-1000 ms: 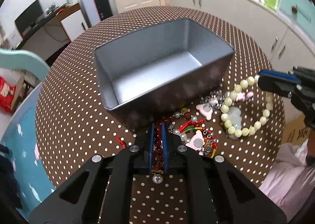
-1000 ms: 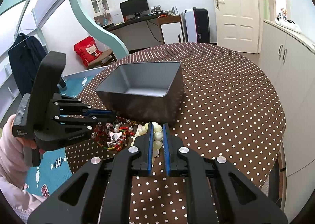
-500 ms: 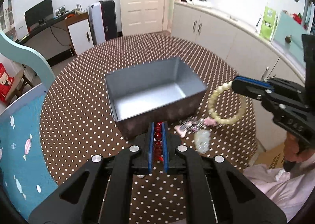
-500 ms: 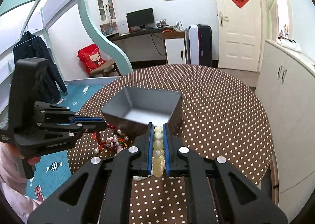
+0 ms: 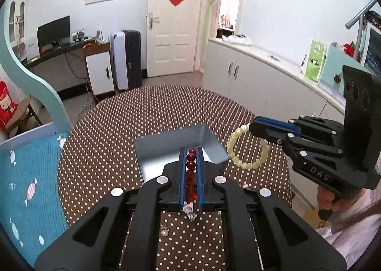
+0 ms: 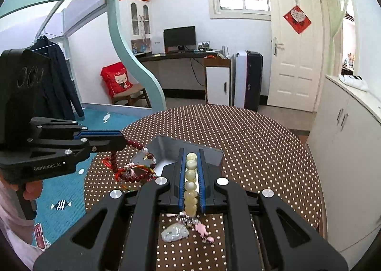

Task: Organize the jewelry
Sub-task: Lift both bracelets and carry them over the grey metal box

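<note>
Grey box mid-table; broad margins

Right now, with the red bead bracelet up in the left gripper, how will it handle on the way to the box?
Likely floppy: the red bead bracelet droops in a loose loop from the left gripper, which is shut on it. It will probably swing, since tassels and charms dangle below. It may snag the gray box rim, so drop it from above.
</note>
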`<action>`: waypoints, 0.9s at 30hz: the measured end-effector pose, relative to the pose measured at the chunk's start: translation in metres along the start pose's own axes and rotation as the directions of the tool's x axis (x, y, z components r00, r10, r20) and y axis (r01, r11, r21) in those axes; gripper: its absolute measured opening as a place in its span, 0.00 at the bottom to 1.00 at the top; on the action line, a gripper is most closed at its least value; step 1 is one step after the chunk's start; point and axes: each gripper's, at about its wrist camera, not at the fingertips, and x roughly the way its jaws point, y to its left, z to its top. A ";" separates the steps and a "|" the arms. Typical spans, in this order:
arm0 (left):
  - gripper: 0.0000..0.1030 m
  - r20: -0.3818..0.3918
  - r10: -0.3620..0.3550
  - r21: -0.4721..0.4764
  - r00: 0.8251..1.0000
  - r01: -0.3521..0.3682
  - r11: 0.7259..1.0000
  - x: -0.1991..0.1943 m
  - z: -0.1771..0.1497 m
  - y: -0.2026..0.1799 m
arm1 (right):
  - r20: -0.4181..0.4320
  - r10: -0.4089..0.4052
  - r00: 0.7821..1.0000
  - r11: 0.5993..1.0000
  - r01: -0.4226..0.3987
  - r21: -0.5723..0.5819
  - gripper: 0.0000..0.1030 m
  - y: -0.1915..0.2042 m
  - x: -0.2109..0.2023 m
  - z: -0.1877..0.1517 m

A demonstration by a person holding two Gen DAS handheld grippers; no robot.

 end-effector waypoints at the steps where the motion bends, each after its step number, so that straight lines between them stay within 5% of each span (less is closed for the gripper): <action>1: 0.07 0.008 -0.001 -0.002 1.000 0.001 1.000 -0.002 0.002 0.001 | 0.005 -0.004 1.000 1.000 0.004 -0.003 0.08 0.000 0.001 0.002; 18: 0.07 0.001 -0.017 -0.121 1.000 0.017 0.992 0.001 -0.001 0.022 | -0.067 0.056 0.996 0.998 -0.055 0.011 0.08 -0.005 0.052 0.018; 24: 0.07 0.005 -0.009 -0.124 1.000 0.010 0.992 0.001 0.001 0.021 | -0.125 0.052 0.991 0.998 -0.048 0.035 0.20 -0.004 0.066 0.010; 27: 0.07 0.008 -0.019 -0.126 1.000 0.020 0.992 0.001 0.001 0.021 | -0.124 0.126 0.984 0.991 -0.118 0.065 0.20 -0.001 0.057 0.007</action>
